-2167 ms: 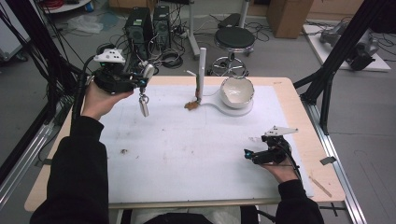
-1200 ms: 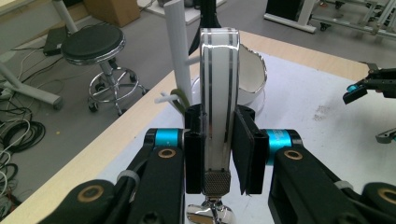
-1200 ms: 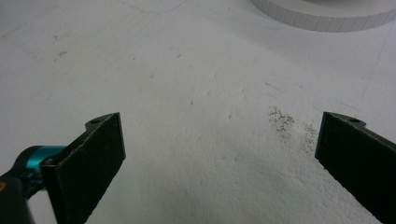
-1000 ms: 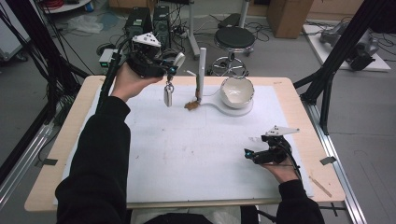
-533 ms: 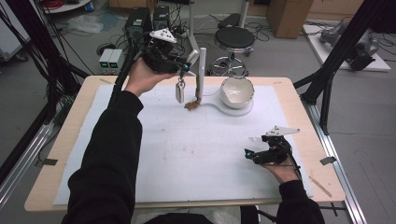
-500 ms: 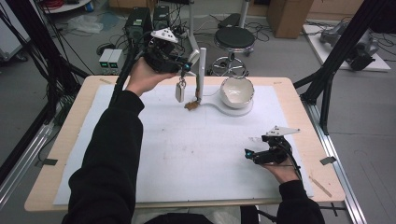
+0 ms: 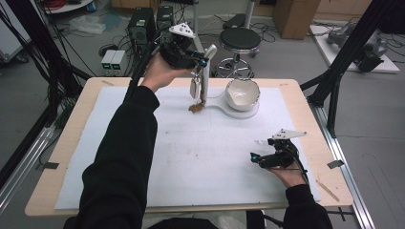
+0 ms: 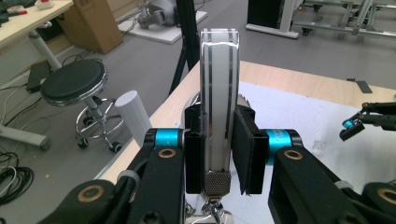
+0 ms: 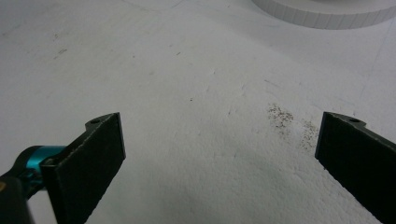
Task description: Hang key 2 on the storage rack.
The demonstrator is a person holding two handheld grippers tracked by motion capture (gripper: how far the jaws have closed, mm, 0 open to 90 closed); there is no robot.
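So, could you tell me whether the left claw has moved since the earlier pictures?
Yes. The left claw, shut on a white, flat object, moved rightward along the table's far edge toward the white bowl.

The tongs' pads (image 8: 243, 154) hide the white handle's (image 8: 218, 93) lower sides.

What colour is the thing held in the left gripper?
White with thin dark stripes, the held object shows best in the left gripper view.

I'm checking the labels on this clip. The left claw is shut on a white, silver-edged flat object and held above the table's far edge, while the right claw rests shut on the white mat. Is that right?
Not quite: the right claw is open. The right gripper view shows its jaws wide apart with nothing but white mat between them. The rest holds: the left claw is shut on the white, silver-edged flat object, above the table's far edge.
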